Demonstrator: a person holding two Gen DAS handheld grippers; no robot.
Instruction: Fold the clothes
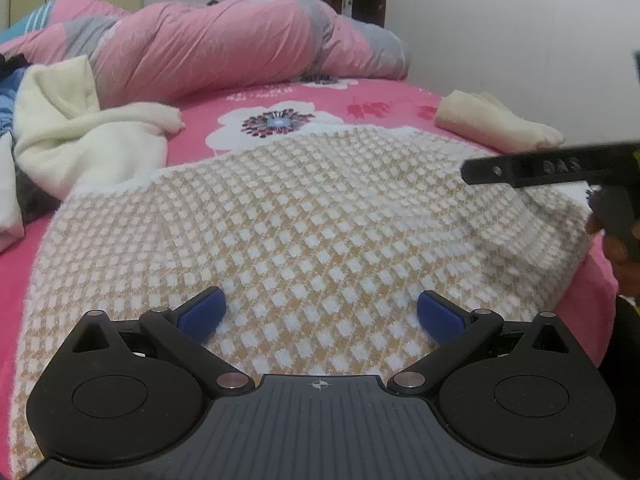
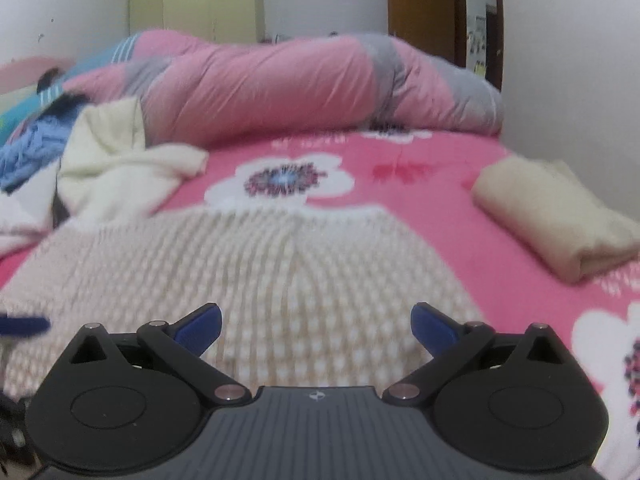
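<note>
A tan-and-white checked knit garment (image 1: 304,216) lies spread flat on the pink flowered bed (image 1: 360,96). My left gripper (image 1: 320,314) hovers over its near part, open, blue pads wide apart with nothing between them. In the left wrist view the right gripper's black finger (image 1: 540,168) reaches in over the garment's bunched right edge. The right wrist view is blurred: the same garment (image 2: 256,264) lies under my right gripper (image 2: 316,326), which is open and empty. A blue fingertip (image 2: 24,325) of the left gripper shows at the far left.
A folded beige cloth (image 2: 560,216) rests on the bed at the right, near the wall. A loose cream garment (image 1: 80,128) and blue clothes (image 2: 28,152) are piled at the left. A rolled pink-and-grey quilt (image 1: 240,44) lies across the far side of the bed.
</note>
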